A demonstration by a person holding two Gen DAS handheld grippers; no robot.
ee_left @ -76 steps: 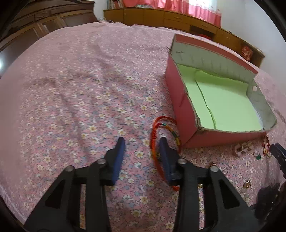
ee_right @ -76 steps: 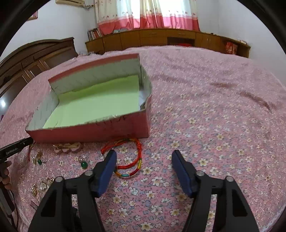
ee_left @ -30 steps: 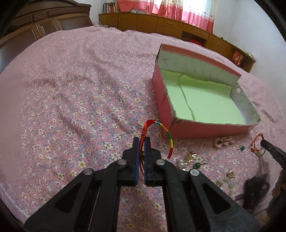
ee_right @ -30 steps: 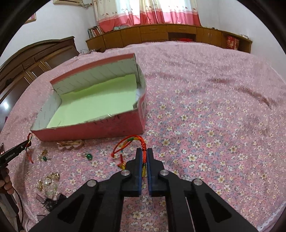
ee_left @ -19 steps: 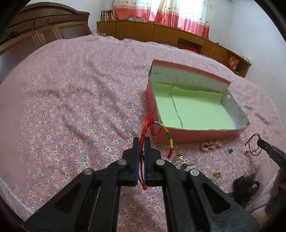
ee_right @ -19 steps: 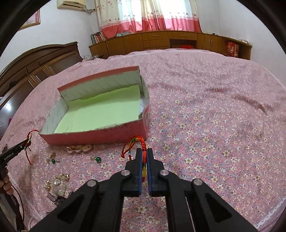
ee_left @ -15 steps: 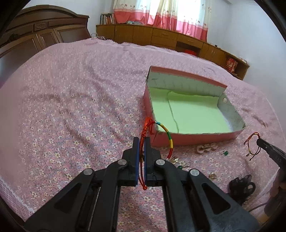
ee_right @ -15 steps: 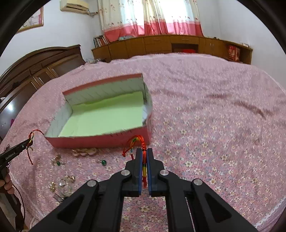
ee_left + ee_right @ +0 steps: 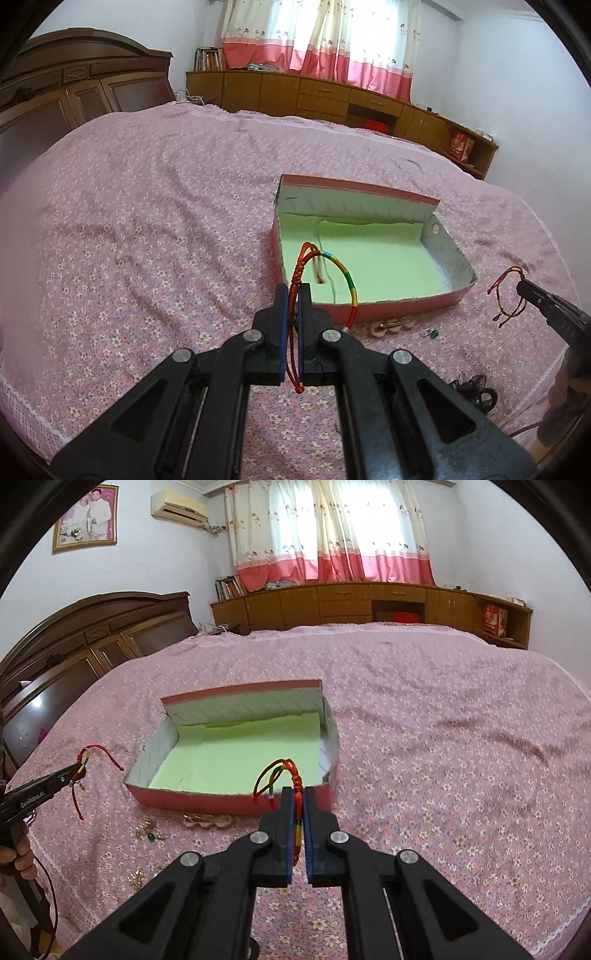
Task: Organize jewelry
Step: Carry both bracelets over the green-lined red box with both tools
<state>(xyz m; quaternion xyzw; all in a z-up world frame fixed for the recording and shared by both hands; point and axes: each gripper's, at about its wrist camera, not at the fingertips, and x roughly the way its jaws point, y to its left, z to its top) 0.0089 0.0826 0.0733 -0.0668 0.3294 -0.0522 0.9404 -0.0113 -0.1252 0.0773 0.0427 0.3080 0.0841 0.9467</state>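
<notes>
My left gripper (image 9: 294,291) is shut on a red and multicoloured cord bracelet (image 9: 343,275), which loops up in front of the pink box (image 9: 373,312) with a green lining. My right gripper (image 9: 299,794) is shut on a second red cord bracelet (image 9: 275,773), held just short of the same pink box (image 9: 207,799). Both bracelets hang in the air above the floral bedspread. From the left wrist, the right gripper (image 9: 522,286) shows at the far right with its bracelet (image 9: 508,295). From the right wrist, the left gripper (image 9: 75,771) shows at the far left with its bracelet (image 9: 83,764).
Loose jewelry lies on the bedspread in front of the box: a pink hair clip (image 9: 207,819), a green-stone piece (image 9: 150,836) and small gold pieces (image 9: 135,880). A black hair tie (image 9: 476,395) lies near the bed's edge. A wooden headboard (image 9: 92,635) and cabinets (image 9: 369,602) stand beyond.
Both grippers closed on the bracelets that lay by the box and have lifted them off the bedspread. The box now looks farther and lower in both views.
</notes>
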